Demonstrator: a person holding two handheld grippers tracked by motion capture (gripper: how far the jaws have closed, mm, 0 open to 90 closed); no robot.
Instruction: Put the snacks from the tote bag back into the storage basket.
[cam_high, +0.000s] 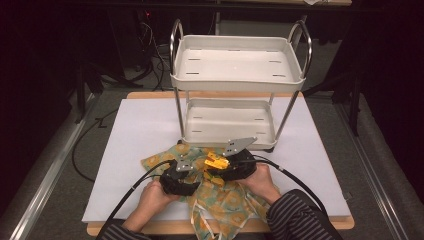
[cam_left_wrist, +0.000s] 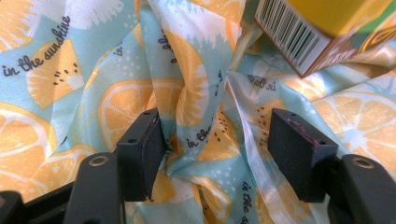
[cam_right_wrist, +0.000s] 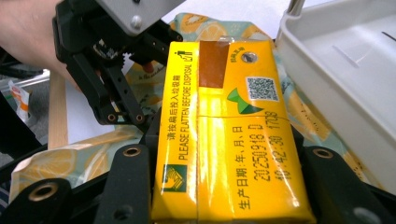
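- My right gripper (cam_high: 216, 161) clamps the yellow drink carton (cam_right_wrist: 229, 140) between both jaws; in the right gripper view the carton stands straight up from the jaws toward twelve o'clock, its printed date side facing the camera.
- In the high view the carton (cam_high: 216, 161) sits just above the lemon-print cloth (cam_high: 225, 200), near the table's six o'clock edge, with the white two-shelf cart (cam_high: 238, 75) beyond it at twelve o'clock.
- My left gripper (cam_left_wrist: 217, 144) has its jaws spread wide, and a raised fold of the cloth (cam_left_wrist: 196, 93) stands between them. The fold lies against the left jaw's pad; the right jaw stands clear of it, so nothing is pinched.
- From the left gripper view, the carton's barcode corner (cam_left_wrist: 322, 32) hangs at about one o'clock, above the cloth and well past my jaw tips.
- In the high view my left gripper (cam_high: 186, 170) sits at nine o'clock from the carton, just beside the right gripper, both over the crumpled cloth.
- The cart's lower tray (cam_right_wrist: 345, 70) shows at two o'clock of the carton in the right gripper view, close beside it but not touching.
- The cloth lies on the white table mat (cam_high: 145, 130).
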